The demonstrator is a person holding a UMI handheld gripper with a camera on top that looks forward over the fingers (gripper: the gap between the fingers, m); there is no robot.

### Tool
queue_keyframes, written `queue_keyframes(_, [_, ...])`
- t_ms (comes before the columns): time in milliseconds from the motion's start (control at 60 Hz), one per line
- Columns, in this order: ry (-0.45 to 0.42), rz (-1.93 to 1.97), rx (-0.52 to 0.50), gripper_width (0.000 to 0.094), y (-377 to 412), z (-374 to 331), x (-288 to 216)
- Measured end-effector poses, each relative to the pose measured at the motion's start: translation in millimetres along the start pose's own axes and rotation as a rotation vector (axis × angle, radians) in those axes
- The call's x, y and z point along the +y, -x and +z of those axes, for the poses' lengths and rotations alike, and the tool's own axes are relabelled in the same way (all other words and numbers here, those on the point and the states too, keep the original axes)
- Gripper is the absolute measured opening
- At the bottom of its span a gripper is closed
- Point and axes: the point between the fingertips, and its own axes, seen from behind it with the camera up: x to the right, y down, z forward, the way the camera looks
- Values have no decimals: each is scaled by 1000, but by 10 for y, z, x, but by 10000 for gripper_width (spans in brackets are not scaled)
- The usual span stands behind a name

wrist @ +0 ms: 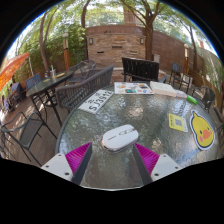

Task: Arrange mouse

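A white computer mouse (pixel 119 137) lies on the glass patio table (pixel 150 118), just ahead of my fingers and between their lines. My gripper (pixel 112 157) is open, its two magenta pads (pixel 77 156) spread wide to either side of the mouse, and nothing is held between them. The mouse rests on the table by itself, slightly tilted with its narrow end toward the left finger.
On the table lie a white sheet with dark print (pixel 97 99), a yellow duck-shaped mat (pixel 202 130), a small yellow card (pixel 178 122), papers (pixel 133 88) and a black laptop or box (pixel 140 69) at the far edge. Metal chairs (pixel 50 95) stand left; brick wall behind.
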Motion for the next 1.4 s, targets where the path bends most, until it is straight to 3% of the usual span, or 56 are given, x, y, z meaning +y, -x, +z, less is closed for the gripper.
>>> queue_keyframes(317, [20,-25,34,817,-15,515,-270])
queue_keyframes(417, [26,-28,15,729,11,585,-307])
queue_keyframes(567, [20,-61,-13,498,-11,624,-309])
queue_keyframes(800, [35,-118,-77,370,23,580,-357])
queue_keyframes(900, [-19,-138,-127,368,96,353,-616])
queue_keyframes(1050, [-249,-87,-197,370,-62,-474,-1732])
queue_keyframes(1167, [-431,2,-187,367,-867,-1171,-2561])
queue_keyframes(1217, [-462,34,-163,367,-1356,-1188,-2693])
queue_keyframes(1317, [-428,50,-64,367,-2424,-1055,-2609])
queue_keyframes(1400, [-328,53,12,365,-3320,-613,-1759])
